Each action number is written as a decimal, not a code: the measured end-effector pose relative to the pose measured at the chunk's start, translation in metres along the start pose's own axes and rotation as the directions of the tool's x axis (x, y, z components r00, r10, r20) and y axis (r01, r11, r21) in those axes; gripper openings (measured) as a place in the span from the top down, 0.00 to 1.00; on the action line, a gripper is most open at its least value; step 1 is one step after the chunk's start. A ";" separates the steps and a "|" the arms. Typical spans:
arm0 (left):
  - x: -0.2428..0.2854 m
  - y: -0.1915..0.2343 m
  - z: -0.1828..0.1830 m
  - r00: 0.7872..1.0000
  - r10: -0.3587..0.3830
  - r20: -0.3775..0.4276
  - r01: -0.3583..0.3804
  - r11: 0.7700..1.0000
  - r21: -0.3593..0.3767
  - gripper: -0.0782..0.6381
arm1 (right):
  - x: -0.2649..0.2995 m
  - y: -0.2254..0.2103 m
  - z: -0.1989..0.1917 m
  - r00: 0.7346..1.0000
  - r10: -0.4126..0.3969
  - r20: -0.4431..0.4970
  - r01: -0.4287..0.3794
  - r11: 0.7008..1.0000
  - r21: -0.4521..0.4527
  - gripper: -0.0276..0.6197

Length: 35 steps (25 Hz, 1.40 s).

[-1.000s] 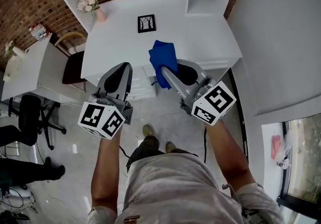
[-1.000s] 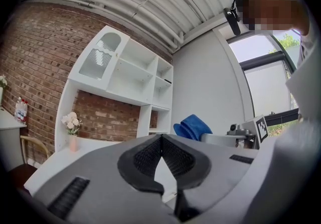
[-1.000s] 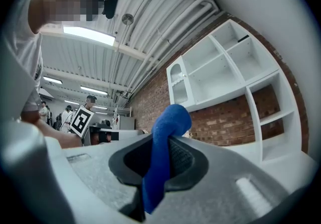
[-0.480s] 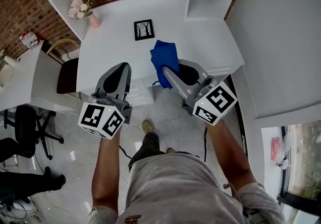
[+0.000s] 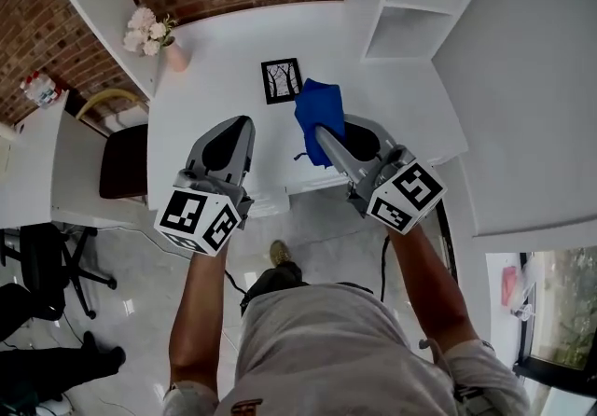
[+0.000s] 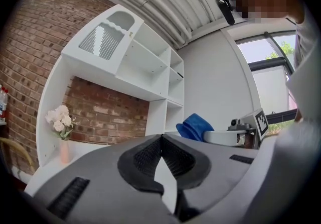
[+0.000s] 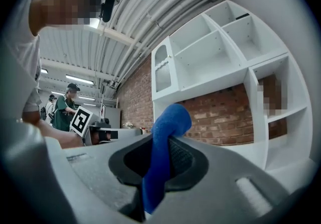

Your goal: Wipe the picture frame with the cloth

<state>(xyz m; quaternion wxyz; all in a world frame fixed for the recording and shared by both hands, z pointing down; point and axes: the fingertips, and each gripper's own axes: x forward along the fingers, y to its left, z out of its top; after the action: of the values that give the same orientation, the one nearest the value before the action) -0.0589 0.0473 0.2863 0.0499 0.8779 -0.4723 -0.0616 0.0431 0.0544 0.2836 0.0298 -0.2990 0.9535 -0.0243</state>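
A small black picture frame (image 5: 280, 80) with a white tree print lies flat on the white desk (image 5: 205, 97). My right gripper (image 5: 319, 131) is shut on a blue cloth (image 5: 315, 108), which bunches up just right of the frame and hangs over the desk. In the right gripper view the cloth (image 7: 161, 162) is pinched between the jaws and stands up past them. My left gripper (image 5: 242, 123) is shut and holds nothing; it hovers over the desk's front edge, left of the frame. The left gripper view shows its jaws pressed together (image 6: 160, 138), with the cloth (image 6: 196, 126) off to the right.
A pink vase of pale flowers (image 5: 157, 34) stands at the desk's back left. White shelving (image 5: 410, 4) rises at the back right against a brick wall. A dark chair (image 5: 121, 158) sits left of the desk. People stand far behind (image 7: 67, 107).
Both grippers have moved forward from over the floor to over the desk's front edge. The cloth has come along in the right gripper and now sits close beside the frame.
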 end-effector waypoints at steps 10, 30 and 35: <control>0.051 0.072 -0.020 0.994 -0.085 -0.069 0.083 0.996 -0.033 0.89 | 0.066 -0.045 -0.017 0.994 -0.102 -0.041 0.103 0.995 0.015 0.88; 0.142 0.155 -0.083 0.973 -0.017 -0.229 -0.006 0.995 -0.103 0.89 | 0.140 -0.142 -0.069 0.985 -0.089 -0.146 0.095 0.995 0.036 0.88; 0.167 0.173 -0.103 0.951 0.040 -0.306 -0.074 0.992 -0.099 0.89 | 0.154 -0.171 -0.080 0.983 -0.061 -0.173 0.076 0.994 0.079 0.88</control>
<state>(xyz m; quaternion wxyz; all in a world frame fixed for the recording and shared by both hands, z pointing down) -0.0942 -0.1840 0.4034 0.1715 0.8589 -0.4800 0.0500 0.0085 -0.1719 0.3680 -0.0400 -0.3269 0.9398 -0.0913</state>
